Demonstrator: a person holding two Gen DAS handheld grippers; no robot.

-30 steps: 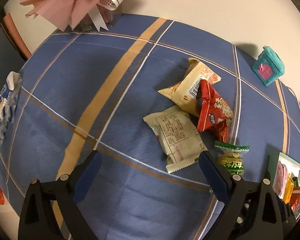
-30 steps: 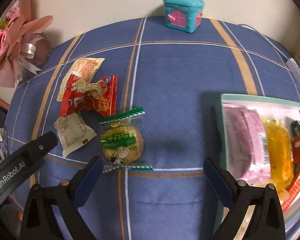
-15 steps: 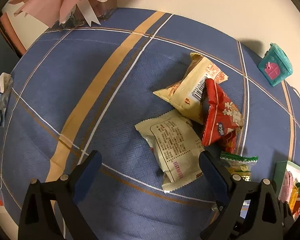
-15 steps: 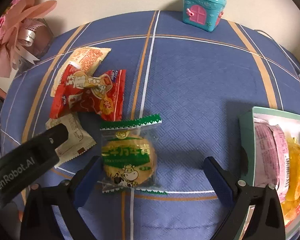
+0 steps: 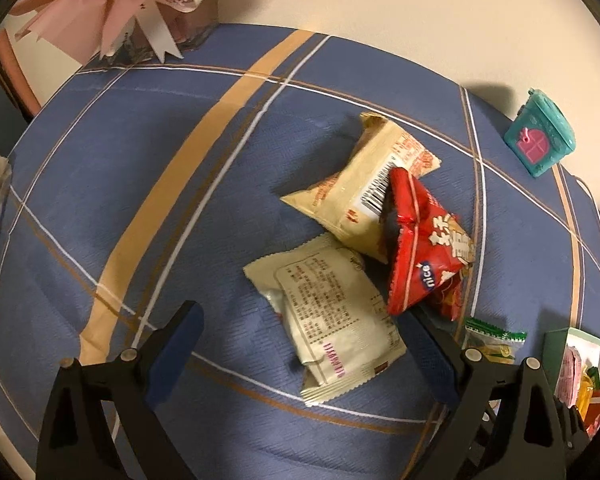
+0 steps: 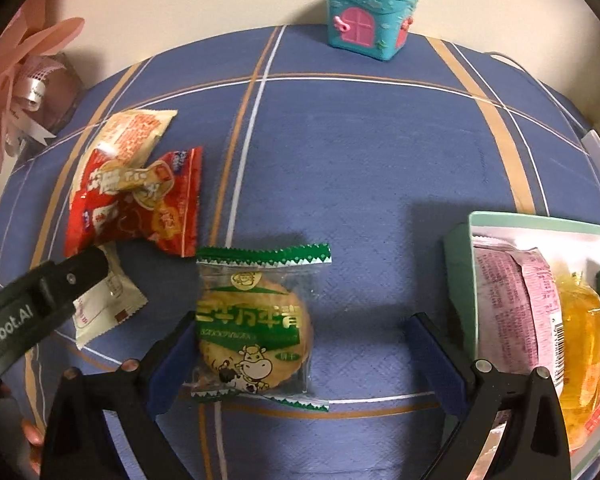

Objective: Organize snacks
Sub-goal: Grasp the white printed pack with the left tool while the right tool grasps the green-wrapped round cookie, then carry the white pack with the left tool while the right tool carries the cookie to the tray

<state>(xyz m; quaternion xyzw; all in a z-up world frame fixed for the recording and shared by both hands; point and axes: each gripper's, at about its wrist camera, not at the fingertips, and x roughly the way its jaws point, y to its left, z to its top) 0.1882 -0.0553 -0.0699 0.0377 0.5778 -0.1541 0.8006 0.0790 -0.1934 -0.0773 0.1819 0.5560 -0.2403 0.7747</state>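
Your right gripper (image 6: 300, 360) is spread wide, empty; the cookie packet (image 6: 256, 328) sits between its fingers, hugging the left one (long axis pointing away from you). Left gripper (image 5: 304, 356), also wide, frames the white packet (image 5: 332, 320). Tray (image 6: 460, 264) lies right.

We see a blue plaid tablecloth (image 6: 380, 160). On it lie a cream packet (image 5: 332, 320), tan bag (image 5: 356, 196), cookie (image 6: 256, 332), teal house box (image 6: 370, 20) and snack box (image 6: 460, 272).
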